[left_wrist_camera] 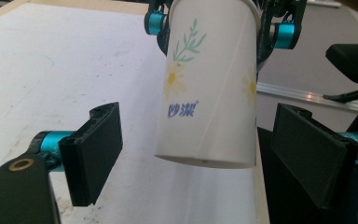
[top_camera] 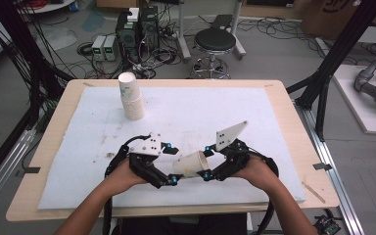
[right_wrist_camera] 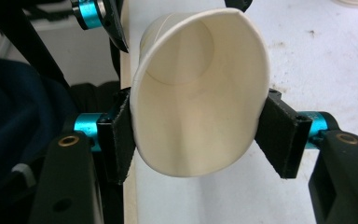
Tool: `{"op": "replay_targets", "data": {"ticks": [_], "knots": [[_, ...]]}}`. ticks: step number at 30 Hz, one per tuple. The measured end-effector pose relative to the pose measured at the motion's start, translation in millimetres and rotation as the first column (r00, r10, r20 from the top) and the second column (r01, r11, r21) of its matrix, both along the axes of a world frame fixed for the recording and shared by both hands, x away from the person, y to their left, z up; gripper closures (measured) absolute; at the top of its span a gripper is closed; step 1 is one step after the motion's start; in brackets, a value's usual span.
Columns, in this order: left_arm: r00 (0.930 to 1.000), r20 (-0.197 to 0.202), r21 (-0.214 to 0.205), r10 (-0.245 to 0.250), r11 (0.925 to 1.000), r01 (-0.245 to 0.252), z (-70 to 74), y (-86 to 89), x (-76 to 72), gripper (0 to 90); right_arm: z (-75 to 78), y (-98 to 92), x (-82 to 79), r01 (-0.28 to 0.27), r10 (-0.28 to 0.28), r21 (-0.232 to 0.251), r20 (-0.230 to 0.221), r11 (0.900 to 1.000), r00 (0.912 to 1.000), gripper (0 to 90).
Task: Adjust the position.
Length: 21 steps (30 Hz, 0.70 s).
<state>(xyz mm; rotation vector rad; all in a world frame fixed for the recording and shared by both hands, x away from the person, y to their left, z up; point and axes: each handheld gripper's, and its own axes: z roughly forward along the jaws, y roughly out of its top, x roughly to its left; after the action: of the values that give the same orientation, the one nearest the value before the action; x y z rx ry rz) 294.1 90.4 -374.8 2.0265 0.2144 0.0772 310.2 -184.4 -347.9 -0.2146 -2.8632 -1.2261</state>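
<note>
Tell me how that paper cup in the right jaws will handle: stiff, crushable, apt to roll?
Probably soft-walled: the paper cup has its rim squeezed into an oval between the right gripper pads, so a harder squeeze may crease it. Likely very light, as it looks empty inside. Laid on its side on the white mat, its tapered shape would probably roll in a curve.

In the left gripper view the cup (left_wrist_camera: 209,88) is cut off at the top edge — its rim is hidden. In the right gripper view its outer print is unseen, and the stack (right_wrist_camera: 354,2) is clipped at the top.
</note>
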Motion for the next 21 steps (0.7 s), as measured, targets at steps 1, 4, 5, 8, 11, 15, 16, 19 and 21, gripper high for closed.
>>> {"op": "replay_targets", "data": {"ticks": [1,4,5,8,11,15,16,19,21], "knots": [[1.0,0.002,0.012,-0.003,0.9999,0.003,0.5,-0.9,0.2,16.7,0.7,1.9,0.0,-0.004,0.004,-0.015,0.003,0.9999,1.0,35.9],[0.9999,0.007,0.042,-0.01,0.9991,0.01,0.4,-4.2,0.0,17.0,2.7,7.2,0.0,-0.018,0.018,-0.049,0.009,0.9987,0.9998,35.9],[0.9999,0.01,0.053,-0.013,0.9985,0.012,0.1,-5.6,-0.3,17.0,3.4,9.0,-0.2,-0.018,0.018,-0.062,0.014,0.9979,0.9997,36.0],[0.9997,0.016,0.085,-0.02,0.9962,0.018,-0.8,-9.7,-0.7,17.0,5.6,14.1,-0.3,-0.023,0.026,-0.101,0.023,0.9946,0.9994,35.9],[0.9995,0.018,0.103,-0.026,0.9944,0.024,-0.3,-13.0,-0.4,17.3,7.8,18.0,-0.1,-0.032,0.036,-0.133,0.031,0.9906,0.9988,35.9],[0.9993,0.02,0.121,-0.032,0.9923,0.03,0.3,-16.4,1.0,18.1,9.6,22.4,0.4,-0.036,0.043,-0.173,0.039,0.9842,0.9983,35.9],[0.9993,0.021,0.13,-0.033,0.9911,0.03,0.2,-17.2,1.2,18.5,10.0,22.9,0.4,-0.036,0.043,-0.177,0.035,0.9835,0.9985,35.9],[0.9992,0.017,0.15,-0.036,0.9881,0.033,-0.8,-20.1,1.7,19.2,10.7,25.0,0.8,-0.043,0.051,-0.187,0.039,0.9814,0.9979,35.9],[0.9991,0.015,0.161,-0.04,0.9863,0.037,-1.4,-22.0,2.0,20.1,11.5,26.3,0.7,-0.043,0.052,-0.2,0.041,0.9788,0.9978,35.9]]}}
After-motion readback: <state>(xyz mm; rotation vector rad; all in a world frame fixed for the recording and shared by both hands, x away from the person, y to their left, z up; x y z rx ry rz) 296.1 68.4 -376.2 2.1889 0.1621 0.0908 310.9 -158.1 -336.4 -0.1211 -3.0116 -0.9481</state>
